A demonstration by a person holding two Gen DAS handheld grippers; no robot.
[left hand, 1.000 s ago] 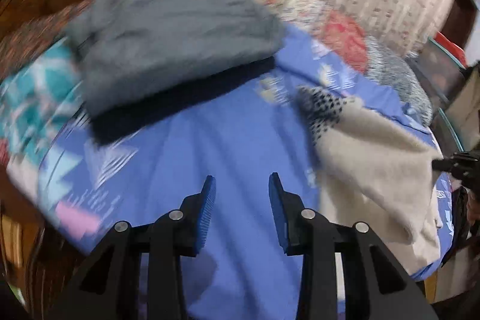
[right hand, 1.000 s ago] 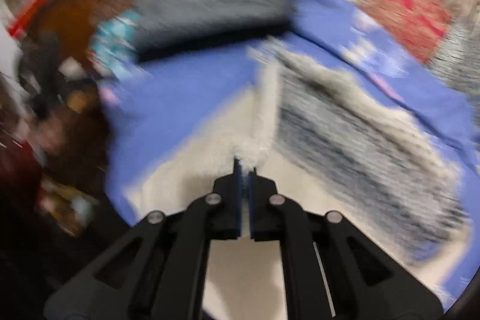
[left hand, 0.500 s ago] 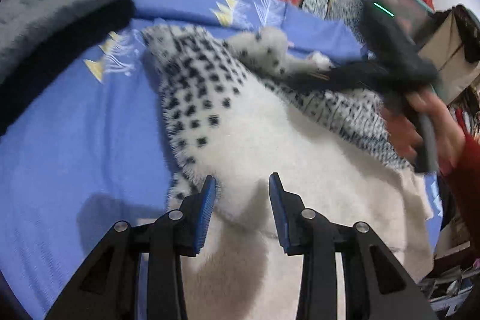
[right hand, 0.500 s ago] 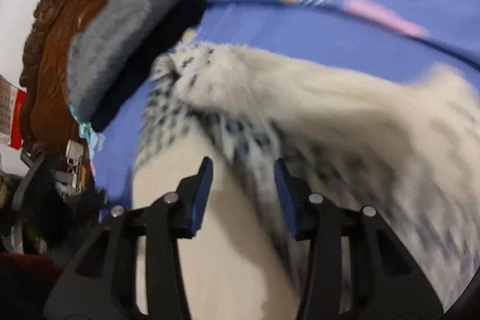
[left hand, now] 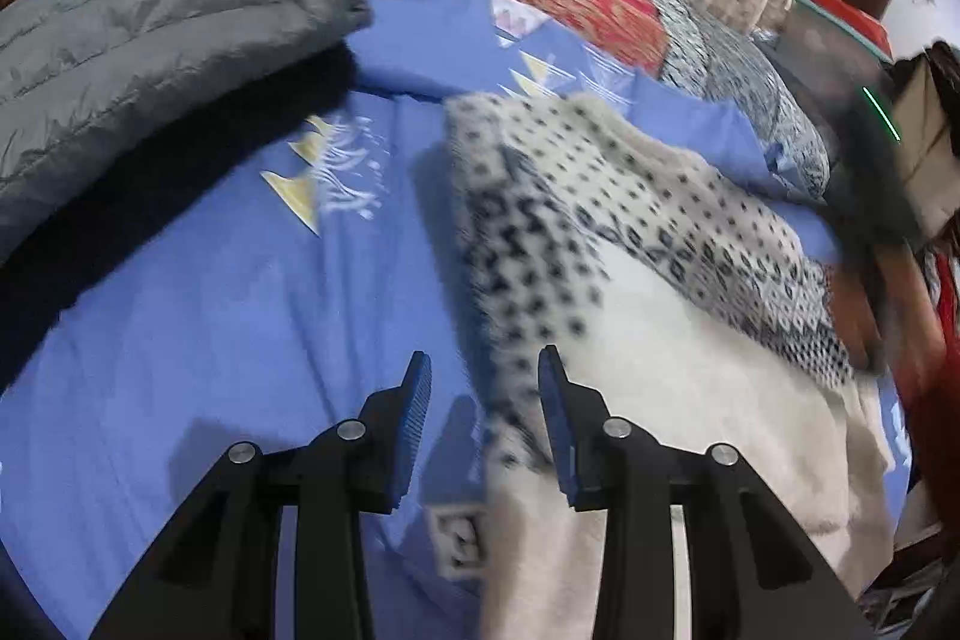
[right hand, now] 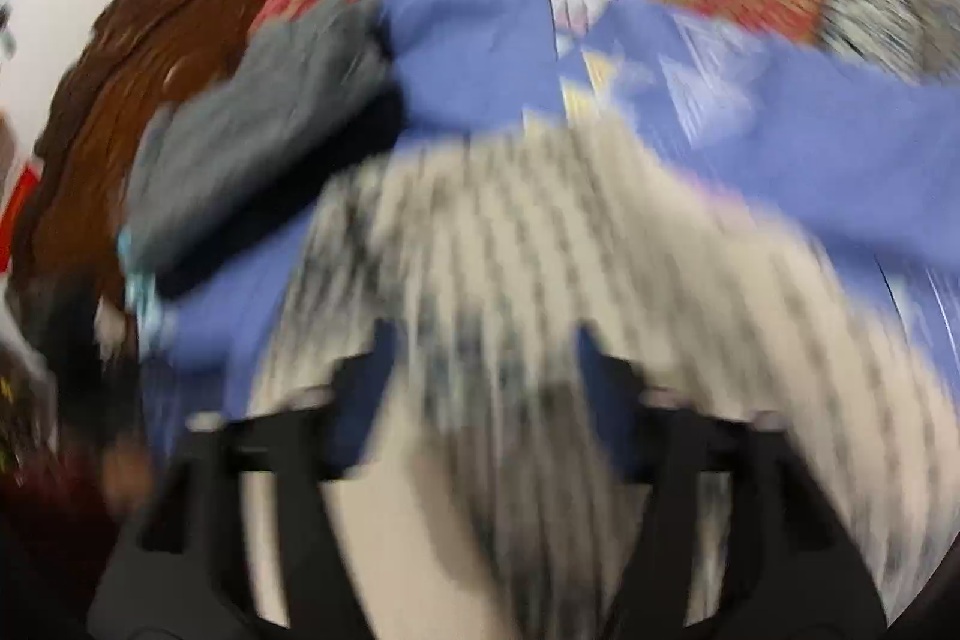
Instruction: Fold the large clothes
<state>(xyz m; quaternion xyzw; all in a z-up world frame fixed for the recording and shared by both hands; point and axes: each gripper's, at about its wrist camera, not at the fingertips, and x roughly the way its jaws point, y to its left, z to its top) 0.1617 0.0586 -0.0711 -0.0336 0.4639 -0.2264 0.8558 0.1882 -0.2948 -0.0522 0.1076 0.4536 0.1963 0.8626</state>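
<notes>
Soft indoor light; right wrist view motion-blurred; fisheye-warped edges.

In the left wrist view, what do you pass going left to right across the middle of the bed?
Grey jacket → bare blue sheet with its yellow triangle print → white sweater with dark spots → the blurred right claw at the right edge.

Cream fleece sweater (left hand: 660, 340), navy dotted and zigzag pattern across its upper part; lies spread and rumpled on blue bedsheet (left hand: 240, 310), patterned section partly folded over.
</notes>
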